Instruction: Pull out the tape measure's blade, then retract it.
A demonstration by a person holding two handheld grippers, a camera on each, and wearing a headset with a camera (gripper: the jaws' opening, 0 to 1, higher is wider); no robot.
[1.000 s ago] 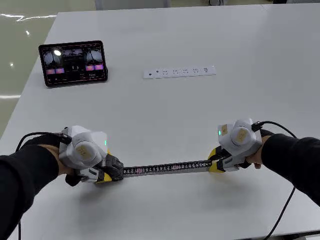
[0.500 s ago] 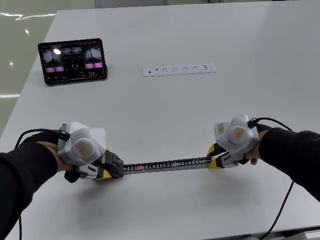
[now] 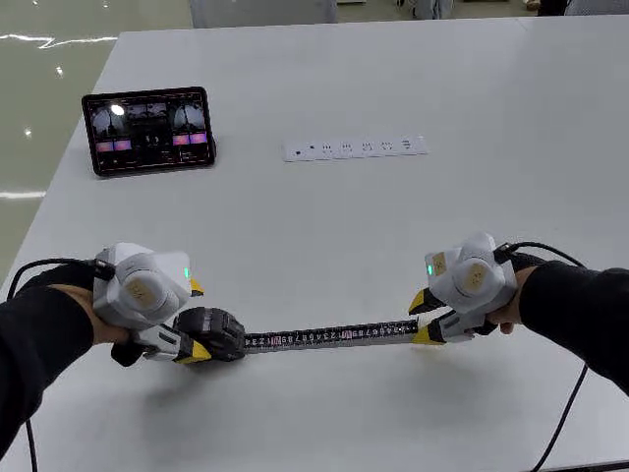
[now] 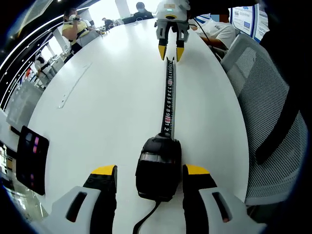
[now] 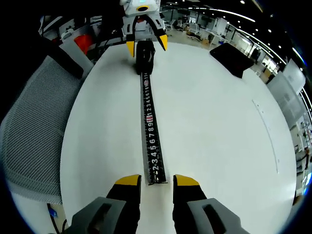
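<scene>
Evidently the 1st half of the task looks done: the blade (image 5: 148, 122) is already drawn out and lies flat on the white table (image 3: 324, 236), running between the 2 grippers. The retraction is not yet done, and it is the part left.

The tape measure case (image 4: 158, 163) sits on the table between the jaws of the left gripper (image 4: 149, 171). Those jaws stand wide, with a clear gap on 1 side of the case and barely any on the other, so they straddle it rather than clamp it. The right gripper (image 5: 157, 181) is likewise spread, and the blade's free end rests on the table between its 2 yellow tips with a gap on each side.

These gaps are plain in the gripper views, while the head view leaves them hard to judge, since each gripper's body covers much of its own jaws. The right gripper view gives the blade's printed numerals and a red mark partway along. The left gripper view adds a dark strap trailing from the back of the case. The head view supplies the wider layout, with a tablet (image 3: 149, 130) and a white power strip (image 3: 356, 148) farther back, well apart from the work.
</scene>
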